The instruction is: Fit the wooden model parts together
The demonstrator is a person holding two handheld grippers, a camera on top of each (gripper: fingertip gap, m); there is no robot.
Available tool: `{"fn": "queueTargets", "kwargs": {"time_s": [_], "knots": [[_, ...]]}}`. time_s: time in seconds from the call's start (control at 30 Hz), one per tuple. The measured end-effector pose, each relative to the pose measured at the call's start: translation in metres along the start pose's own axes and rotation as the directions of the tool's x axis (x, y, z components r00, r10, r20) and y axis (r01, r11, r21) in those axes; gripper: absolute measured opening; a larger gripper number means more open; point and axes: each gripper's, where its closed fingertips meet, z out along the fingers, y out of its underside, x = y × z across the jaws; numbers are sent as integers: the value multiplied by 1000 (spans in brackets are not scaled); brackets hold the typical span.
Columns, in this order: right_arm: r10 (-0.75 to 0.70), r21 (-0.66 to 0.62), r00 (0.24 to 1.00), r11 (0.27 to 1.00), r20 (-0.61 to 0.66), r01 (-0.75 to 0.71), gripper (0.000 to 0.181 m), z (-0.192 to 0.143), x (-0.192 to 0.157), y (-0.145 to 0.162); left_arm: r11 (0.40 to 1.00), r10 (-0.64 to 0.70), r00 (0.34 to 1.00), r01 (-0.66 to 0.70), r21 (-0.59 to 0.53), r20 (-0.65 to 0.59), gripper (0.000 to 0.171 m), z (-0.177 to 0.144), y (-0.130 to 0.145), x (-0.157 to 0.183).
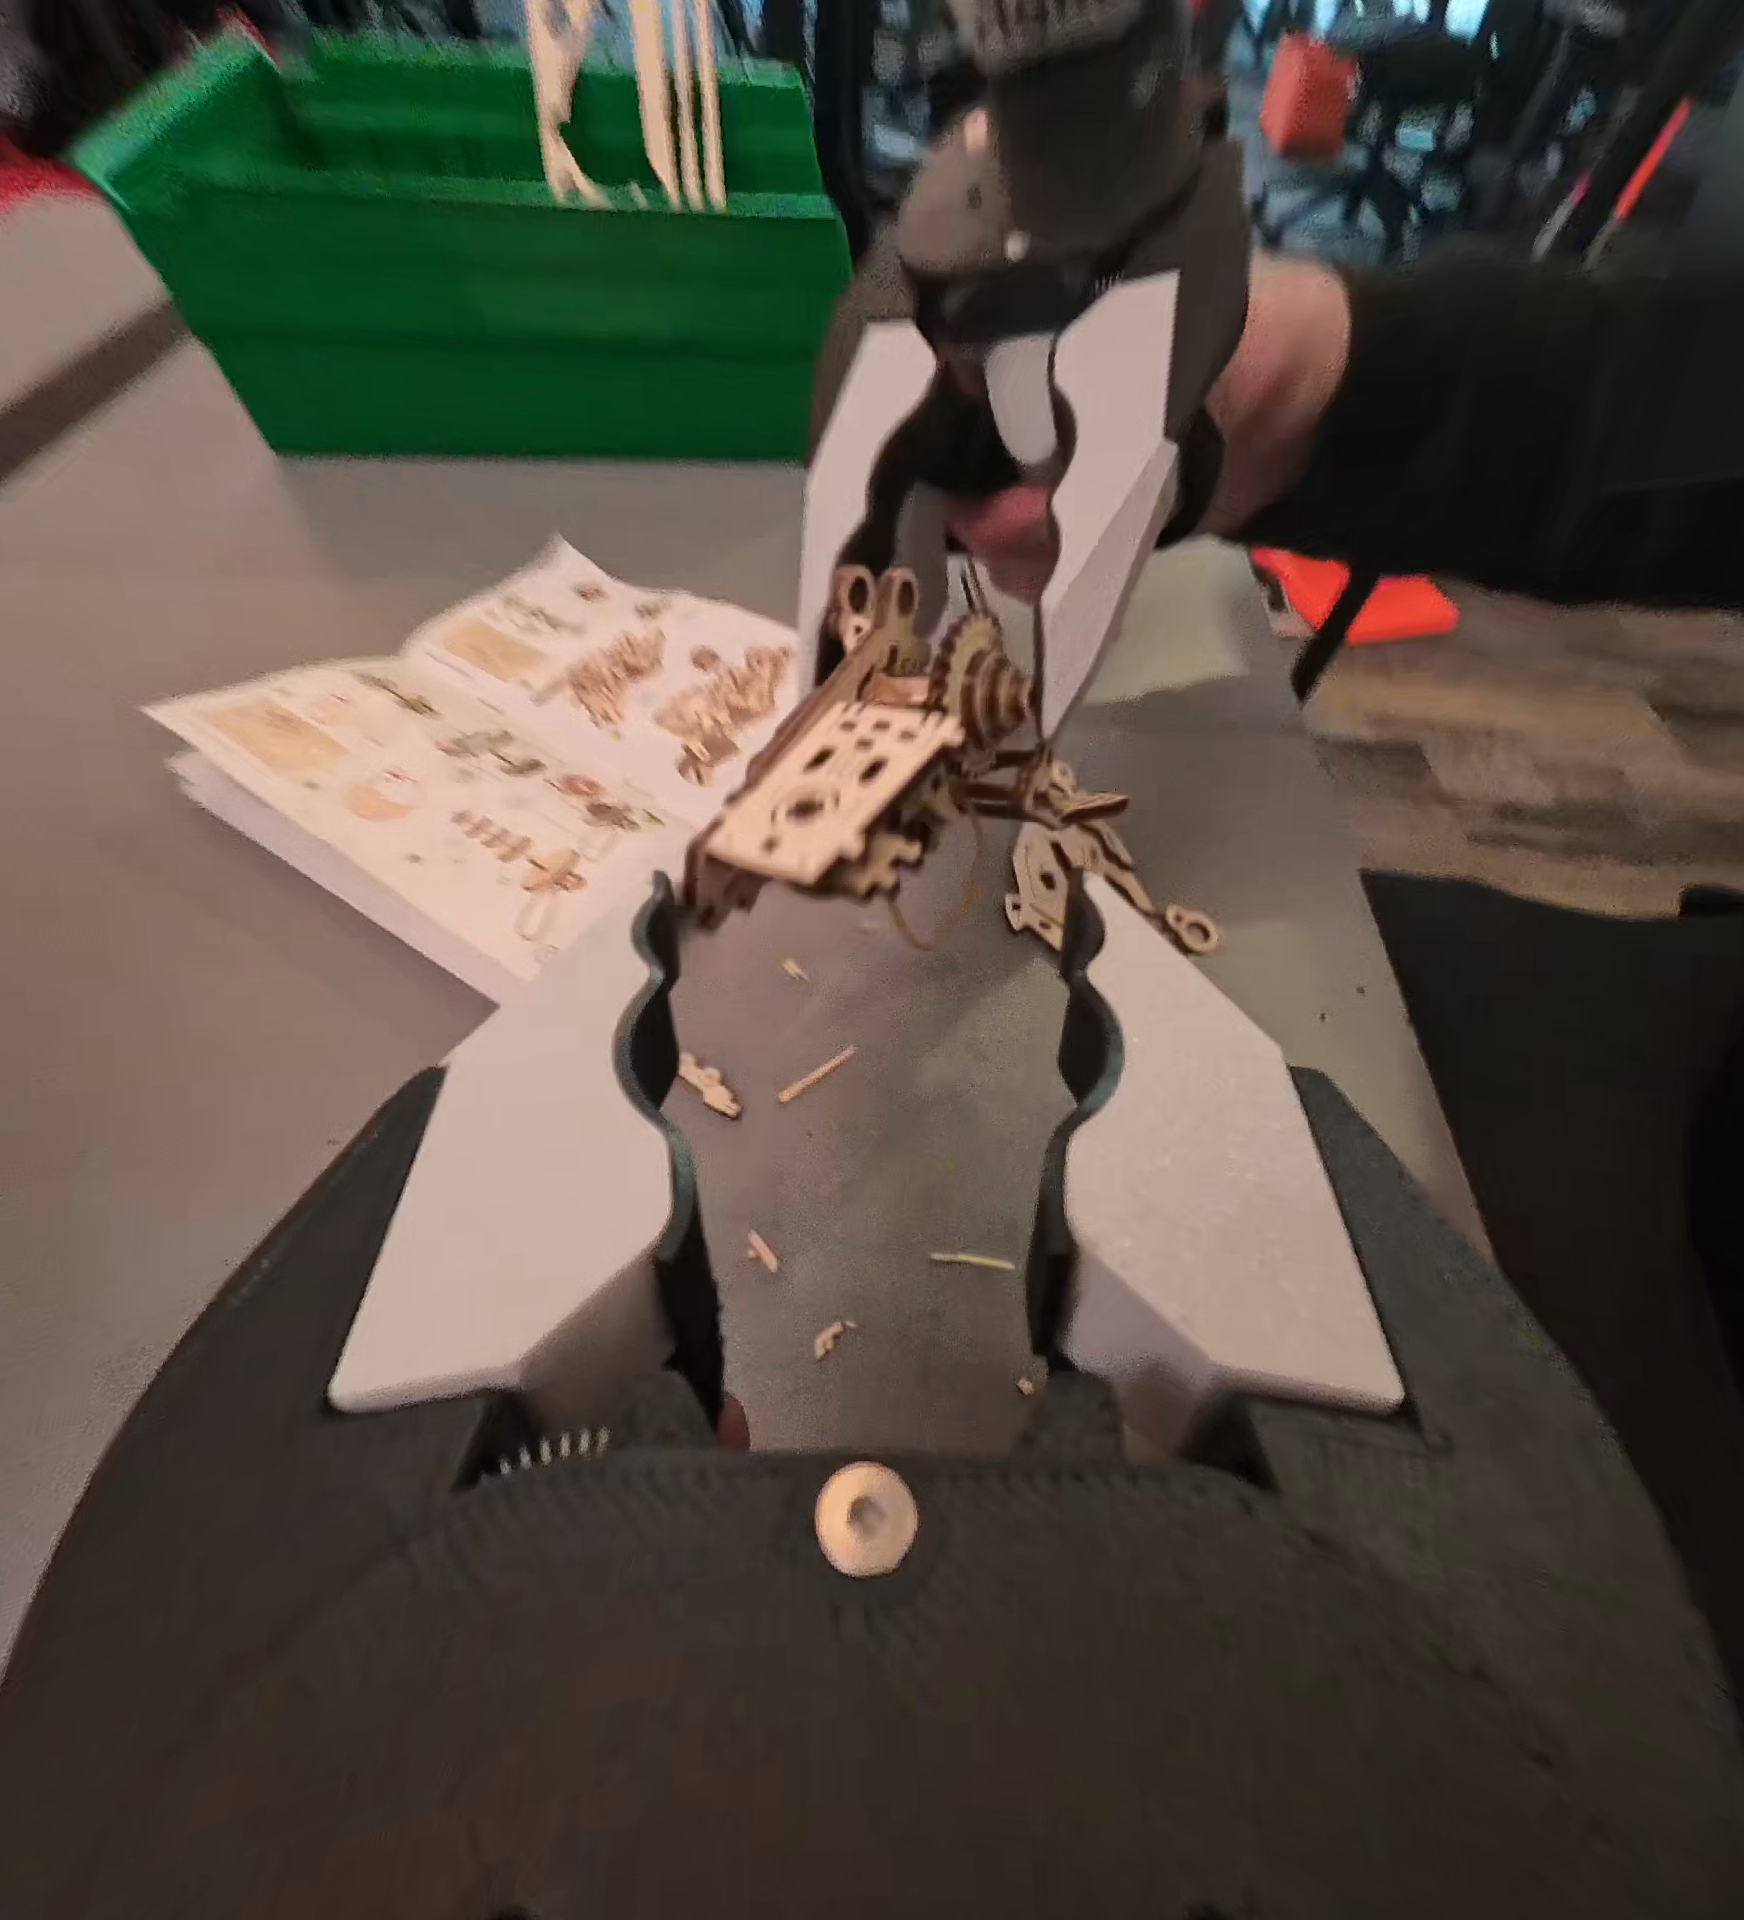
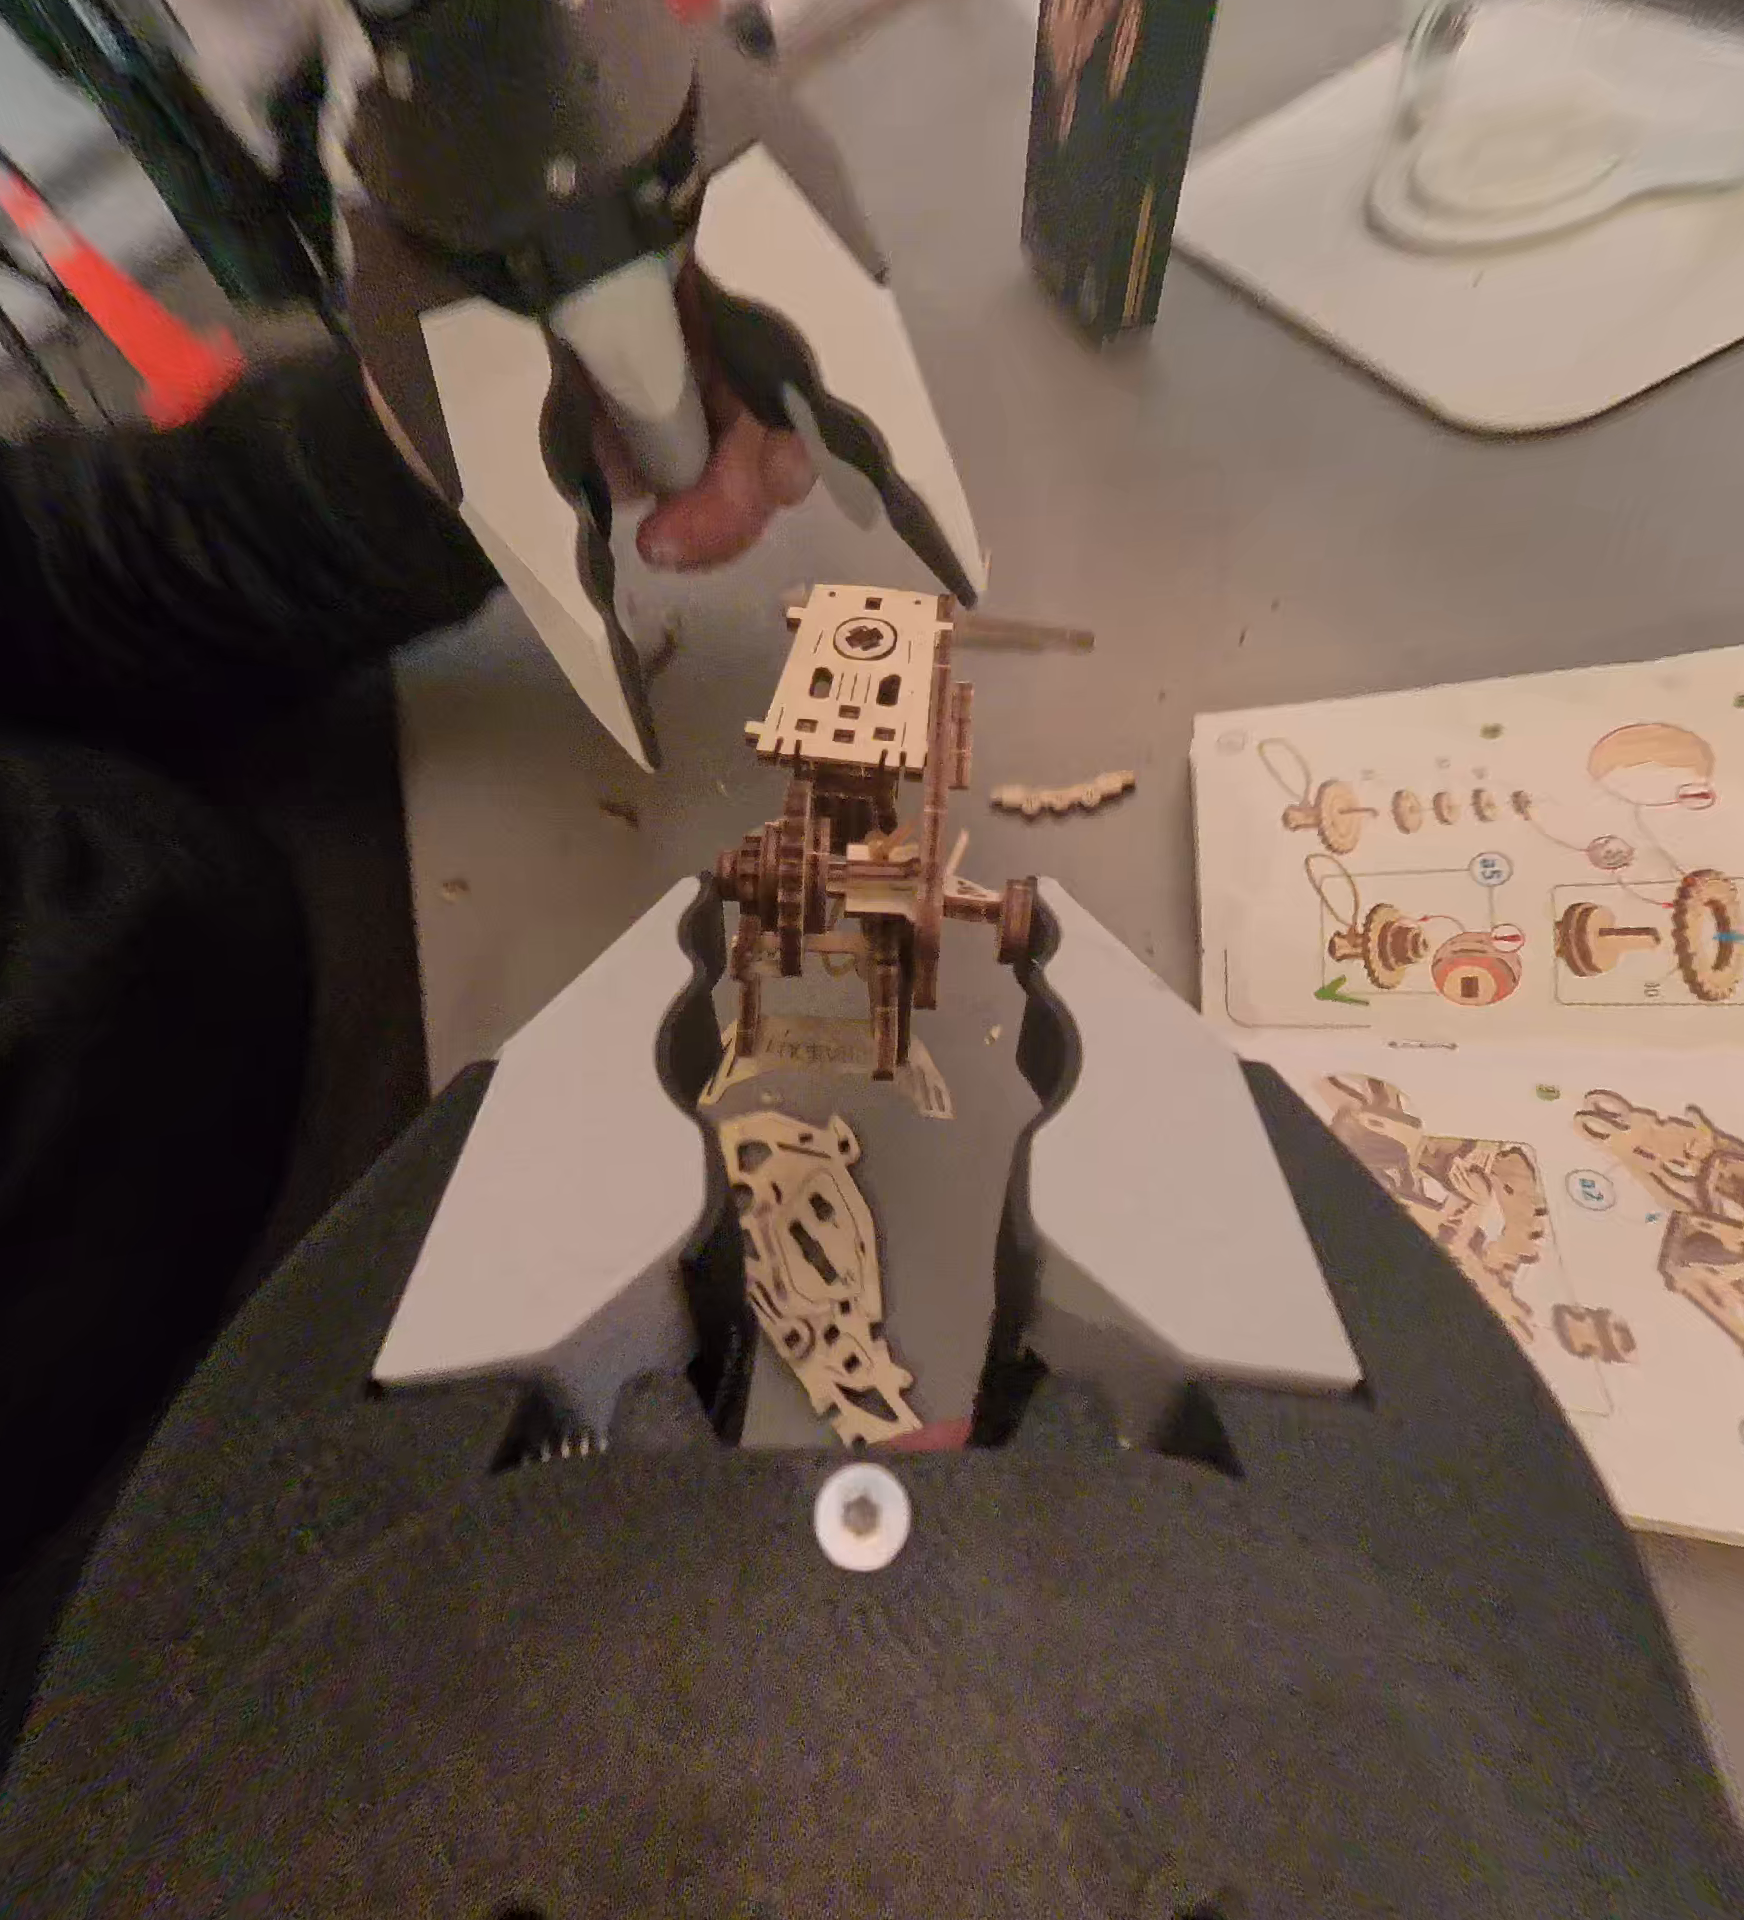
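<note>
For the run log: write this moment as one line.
right gripper: shut on wooden model | left gripper: open, at model's free end | flat wooden part: loose on table

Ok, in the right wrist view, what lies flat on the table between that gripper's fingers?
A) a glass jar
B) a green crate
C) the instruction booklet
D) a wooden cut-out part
D: a pale, flat wooden cut-out part lies on the grey table between the right gripper's fingers; the instruction booklet lies off to one side.
</note>
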Motion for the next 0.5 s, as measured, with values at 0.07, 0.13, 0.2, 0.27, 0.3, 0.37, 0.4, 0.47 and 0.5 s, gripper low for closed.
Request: {"fn": "queueTargets", "kwargs": {"time_s": [0.07,0.13,0.2,0.27,0.3,0.37,0.4,0.47,0.5], "knots": [[82,160,993,983,79,-94,54,-15,-3,-20,996,4,999,-8,84,47,70,-15,-17,-2],[143,326,972,924,187,-198,54,-33,-6,-43,987,12,997,-25,162,76,63,-24,-35,2],[158,452,946,848,284,-277,54,-50,-10,-62,974,36,993,-59,220,109,58,-26,-57,8],[133,534,921,780,366,-325,54,-63,-16,-77,970,33,990,-65,236,138,53,-22,-74,9],[114,565,913,754,391,-336,53,-68,-19,-84,965,29,994,-56,255,107,55,-17,-84,15],[64,620,898,702,435,-350,53,-79,-26,-97,960,16,996,-41,275,92,54,-8,-101,19],[38,649,892,672,451,-357,54,-86,-29,-104,961,5,993,-36,274,114,52,-5,-107,16],[-15,694,878,620,478,-367,54,-100,-35,-116,947,-17,998,-4,321,60,44,-2,-124,23],[-37,709,875,603,482,-365,53,-105,-38,-121,935,-38,999,22,354,37,39,-2,-133,25]]}}
